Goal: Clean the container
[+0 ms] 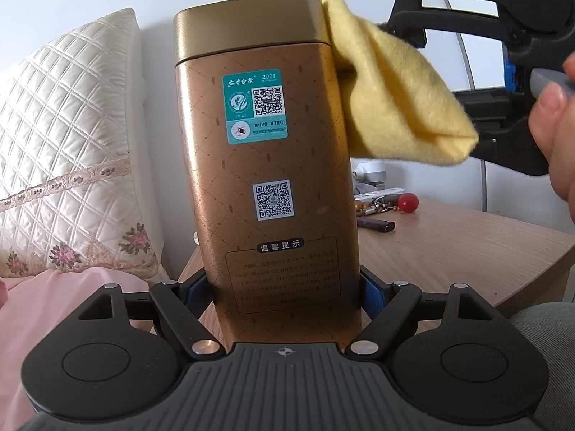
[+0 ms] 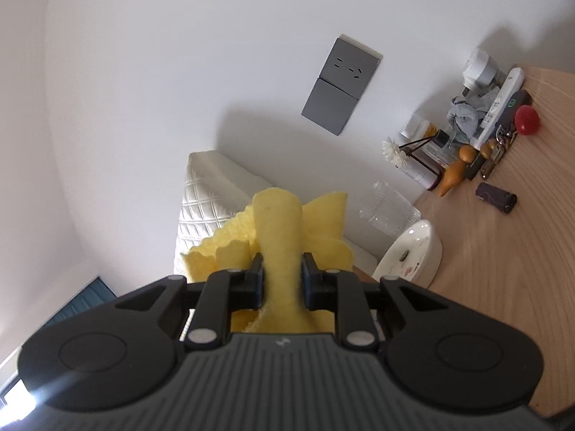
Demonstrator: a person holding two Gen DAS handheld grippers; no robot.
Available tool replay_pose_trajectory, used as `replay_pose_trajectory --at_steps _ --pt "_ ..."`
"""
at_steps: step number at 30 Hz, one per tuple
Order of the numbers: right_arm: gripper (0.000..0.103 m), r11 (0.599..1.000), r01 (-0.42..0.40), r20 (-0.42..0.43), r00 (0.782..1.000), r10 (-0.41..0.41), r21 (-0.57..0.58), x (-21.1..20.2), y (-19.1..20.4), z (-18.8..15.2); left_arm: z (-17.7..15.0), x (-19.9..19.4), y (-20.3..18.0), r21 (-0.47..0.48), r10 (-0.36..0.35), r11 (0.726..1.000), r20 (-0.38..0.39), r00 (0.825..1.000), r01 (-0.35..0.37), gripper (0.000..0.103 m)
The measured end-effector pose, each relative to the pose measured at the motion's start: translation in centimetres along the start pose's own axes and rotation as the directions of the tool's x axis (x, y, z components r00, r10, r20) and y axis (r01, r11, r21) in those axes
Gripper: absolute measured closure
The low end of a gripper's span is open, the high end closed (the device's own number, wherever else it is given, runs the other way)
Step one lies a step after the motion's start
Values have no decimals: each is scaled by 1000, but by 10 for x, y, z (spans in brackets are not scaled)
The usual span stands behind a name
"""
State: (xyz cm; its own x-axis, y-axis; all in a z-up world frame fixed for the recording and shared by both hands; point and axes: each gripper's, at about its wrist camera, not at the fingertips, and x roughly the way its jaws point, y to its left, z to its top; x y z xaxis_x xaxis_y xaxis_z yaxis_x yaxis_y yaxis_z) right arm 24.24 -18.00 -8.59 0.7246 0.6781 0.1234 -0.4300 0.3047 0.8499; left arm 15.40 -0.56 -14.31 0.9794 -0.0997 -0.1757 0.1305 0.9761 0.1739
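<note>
Wooden tabletop point(image 1: 449, 248) sat behind. Left gripper point(image 1: 284, 287) clamped the tall gold metal tin point(image 1: 266, 165); right gripper point(image 2: 282, 280) pinched the folded yellow cloth point(image 1: 391, 97) against its side. Best wiped firmly, tin braced.

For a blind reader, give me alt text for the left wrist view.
The left gripper clamps a tall gold metal tin upright, while the right gripper presses a folded yellow cloth against the tin's upper right side. Behind: a quilted white pillow and a wooden table.

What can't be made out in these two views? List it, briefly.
- Gold tin's far side, left wrist view: the tin itself and the yellow cloth hide it.
- Tin's base: left hand-held gripper covers it.
- Tin's small print: too small.
- Tin, right wrist view: behind the cloth.
</note>
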Motion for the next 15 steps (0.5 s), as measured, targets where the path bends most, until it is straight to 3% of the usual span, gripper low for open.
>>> replay_pose_trajectory --at_steps 8,15 --pt "81 989 130 -66 990 -125 73 -5 -31 -19 2 3 3 1 -5 1000 -10 1000 5 20" --pt "80 998 53 -15 998 -53 42 -2 -3 -5 2 4 5 3 -12 1000 -16 1000 12 20"
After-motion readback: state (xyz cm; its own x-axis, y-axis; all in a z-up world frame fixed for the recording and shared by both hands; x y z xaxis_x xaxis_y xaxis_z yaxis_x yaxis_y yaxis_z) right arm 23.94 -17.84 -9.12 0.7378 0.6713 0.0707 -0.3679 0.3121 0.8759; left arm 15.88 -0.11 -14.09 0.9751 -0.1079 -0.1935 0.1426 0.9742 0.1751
